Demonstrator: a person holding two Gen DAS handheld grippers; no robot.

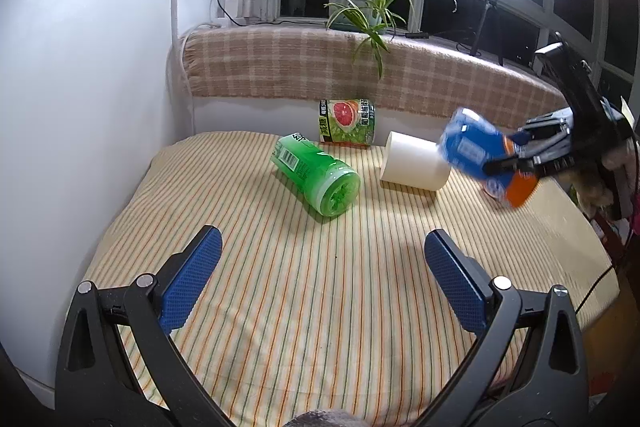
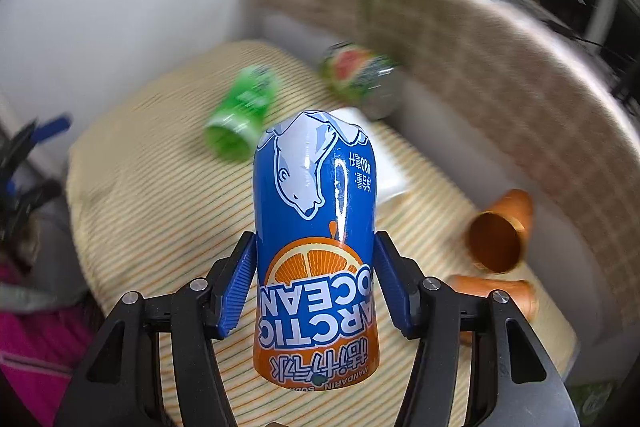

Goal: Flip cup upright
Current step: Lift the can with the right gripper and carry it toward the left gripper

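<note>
Your left gripper point(image 1: 322, 259) hangs over the striped cloth point(image 1: 320, 307) with its jaws wide apart, holding and touching nothing. Ahead of it a green cup point(image 1: 316, 179) lies on its side, a grapefruit-printed cup point(image 1: 347, 123) stands behind, and a white cup point(image 1: 414, 163) lies tipped. Your right gripper point(image 2: 316, 283) is clamped on the blue cup point(image 2: 316, 247), lifted and tilted at the right; its label reads "ARCTIC OCEAN" upside down. Two orange cups point(image 2: 500, 239) lie beside it, blurred; the background is smeared.

Blue-orange cup point(image 2: 315, 227); green cup point(image 1: 316, 173); striped cloth point(image 1: 320, 287)
</note>
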